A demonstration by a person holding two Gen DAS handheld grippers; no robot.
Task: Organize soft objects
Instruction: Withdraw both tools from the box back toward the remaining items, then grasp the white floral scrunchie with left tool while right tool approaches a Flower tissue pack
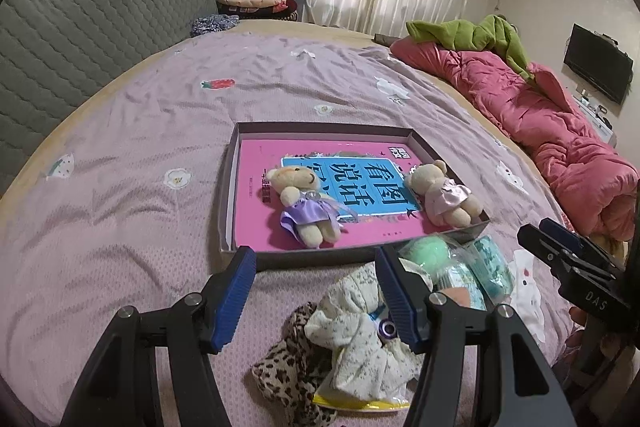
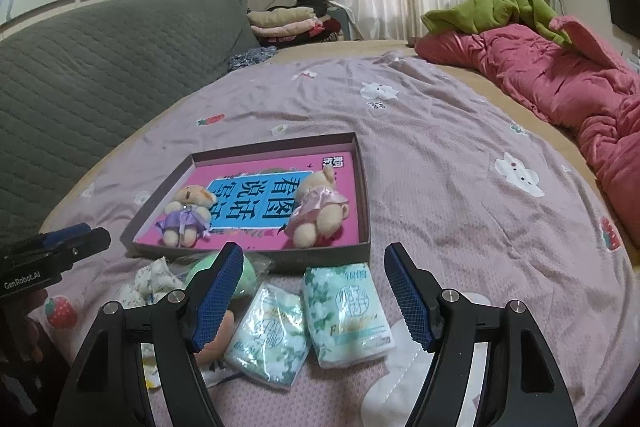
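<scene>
Where bears (image 1: 304, 203) lie: beyond left hand-held gripper (image 1: 316, 291).

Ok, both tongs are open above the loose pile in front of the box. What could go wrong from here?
1. The cloth pieces overlap, so the left tongs may lift several at once.
2. The two tissue packs under the right tongs look slick and touch each other; one might slip or drag the other.
3. The box already holds two bears; a careless drop could knock them.
</scene>
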